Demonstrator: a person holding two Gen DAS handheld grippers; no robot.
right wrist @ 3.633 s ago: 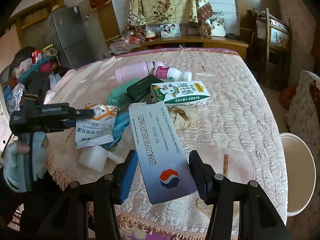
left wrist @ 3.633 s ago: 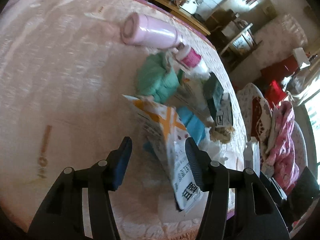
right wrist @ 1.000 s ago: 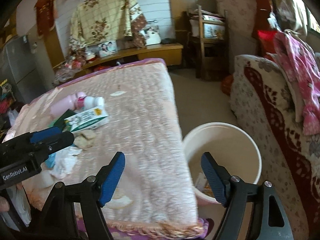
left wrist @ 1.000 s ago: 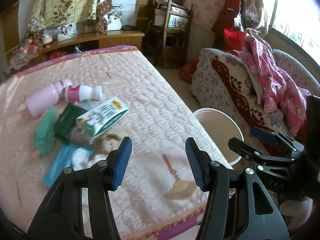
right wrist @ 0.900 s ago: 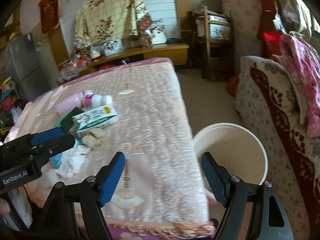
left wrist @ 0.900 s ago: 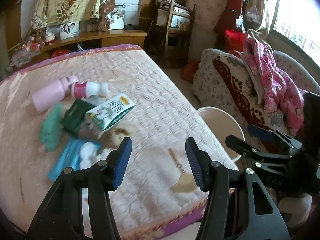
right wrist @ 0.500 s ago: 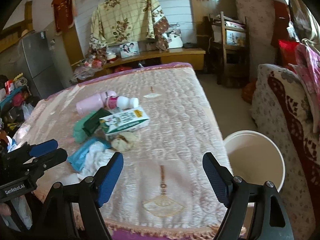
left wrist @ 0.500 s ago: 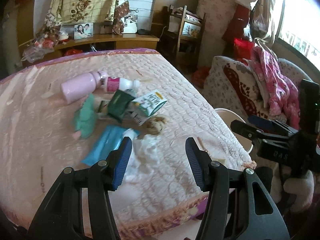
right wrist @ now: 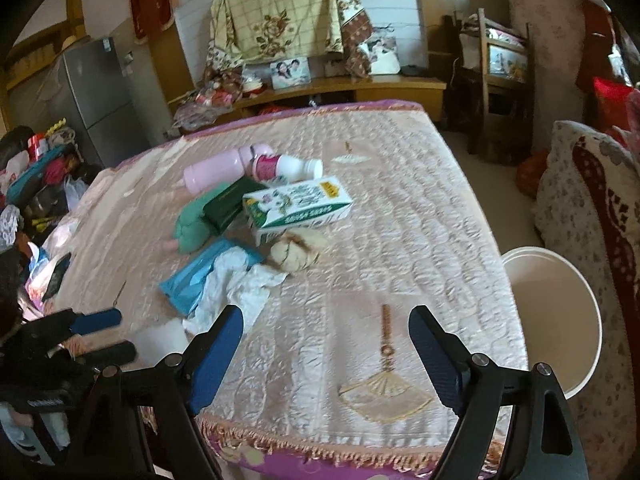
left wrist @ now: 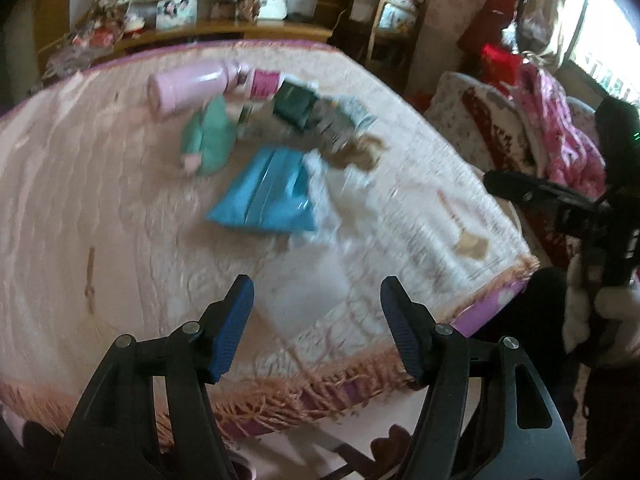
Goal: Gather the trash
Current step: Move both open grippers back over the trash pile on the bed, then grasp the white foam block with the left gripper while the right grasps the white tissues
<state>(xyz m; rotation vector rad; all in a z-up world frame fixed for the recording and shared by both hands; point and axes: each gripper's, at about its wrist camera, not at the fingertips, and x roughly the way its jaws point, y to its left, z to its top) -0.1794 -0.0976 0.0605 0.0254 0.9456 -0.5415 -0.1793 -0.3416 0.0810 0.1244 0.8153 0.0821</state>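
**Trash: eight pieces on table, none held**

Trash on the table (right wrist: 400, 240): one carton (right wrist: 298, 208), two bottles (right wrist: 218, 170), one blue pack (right wrist: 196, 278), one tissue (right wrist: 236, 288), one brown wad (right wrist: 294, 254), one white block (right wrist: 160, 342), one dark box (right wrist: 226, 202). One bucket (right wrist: 560, 320) beside the table. My left gripper (left wrist: 316, 316) and right gripper (right wrist: 326, 350) are both spread, holding nothing.

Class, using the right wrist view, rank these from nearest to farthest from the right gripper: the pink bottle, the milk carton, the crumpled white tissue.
From the right gripper, jaws open:
1. Crumpled white tissue, just ahead, left of centre.
2. Milk carton, mid-table, lying flat.
3. Pink bottle, farthest back, on its side to the left.
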